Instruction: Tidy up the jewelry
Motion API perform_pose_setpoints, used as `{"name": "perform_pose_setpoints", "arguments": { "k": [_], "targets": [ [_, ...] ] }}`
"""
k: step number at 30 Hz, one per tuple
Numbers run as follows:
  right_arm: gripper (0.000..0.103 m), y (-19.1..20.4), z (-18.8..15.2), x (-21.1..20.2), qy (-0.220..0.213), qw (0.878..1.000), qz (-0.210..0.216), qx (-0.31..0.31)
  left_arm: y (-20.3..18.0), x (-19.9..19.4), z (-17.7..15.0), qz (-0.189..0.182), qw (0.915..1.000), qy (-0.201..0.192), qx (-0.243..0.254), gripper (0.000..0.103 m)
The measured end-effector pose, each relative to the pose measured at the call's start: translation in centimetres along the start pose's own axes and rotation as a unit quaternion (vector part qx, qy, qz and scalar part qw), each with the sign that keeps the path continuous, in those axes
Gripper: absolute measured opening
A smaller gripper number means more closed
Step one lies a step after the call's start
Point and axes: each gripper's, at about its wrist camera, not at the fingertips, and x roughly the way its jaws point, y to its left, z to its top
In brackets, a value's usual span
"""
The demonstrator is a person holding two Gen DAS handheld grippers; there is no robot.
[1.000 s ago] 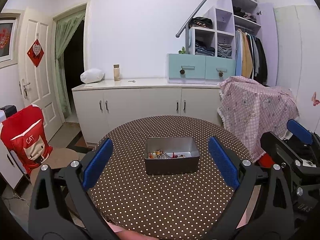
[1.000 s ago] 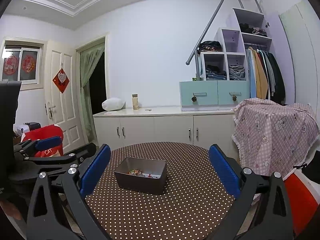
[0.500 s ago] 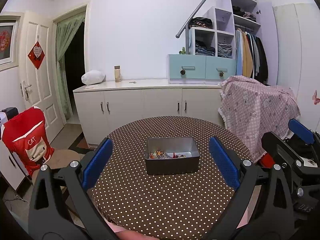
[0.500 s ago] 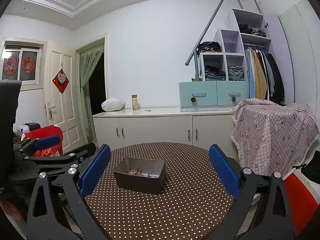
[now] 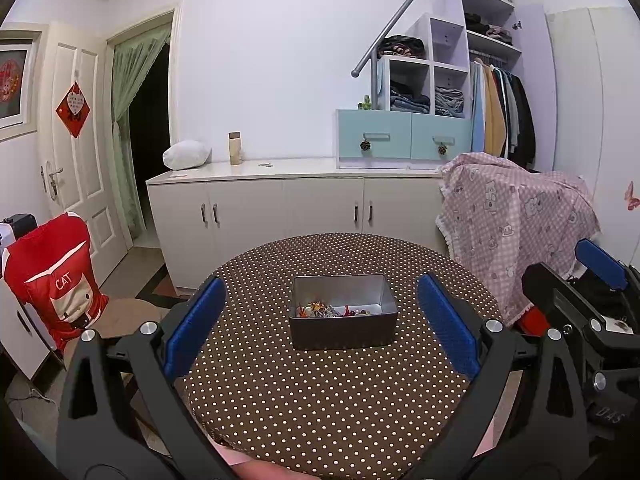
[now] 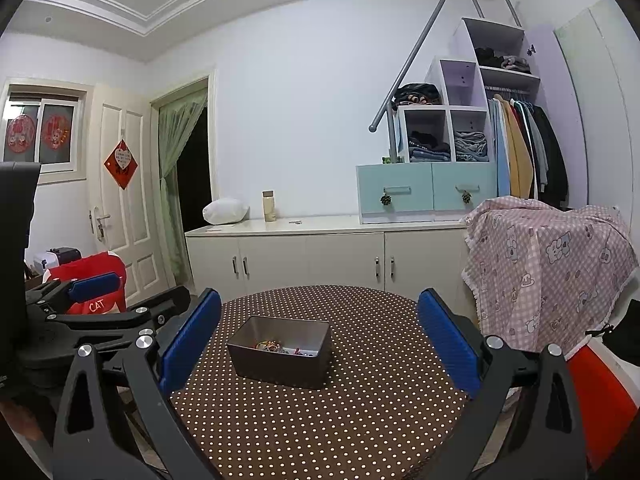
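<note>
Jewelry [image 5: 328,310] lies tangled in a grey metal box [image 5: 343,328] mid-desk [image 5: 320,400]; left tool [image 5: 320,322] and right tool [image 6: 320,338] both hover spread wide, gripping nothing.

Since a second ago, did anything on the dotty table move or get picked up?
Nothing was picked up or let go. The metal tin sits in the same spot on the table, with the jewelry still inside. The left tool and the right tool both stay open and empty, back from the tin; the views only drifted slightly.
</note>
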Motion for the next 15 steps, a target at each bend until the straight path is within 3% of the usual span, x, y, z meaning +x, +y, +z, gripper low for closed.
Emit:
{"name": "perform_pose_setpoints", "arguments": {
  "k": [15],
  "targets": [
    [0.095,0.04,-0.01,-0.04,0.0,1.0,-0.001,0.001,0.15,-0.03,0.01,0.002,1.0,0.0,0.0,0.095]
  ]
}}
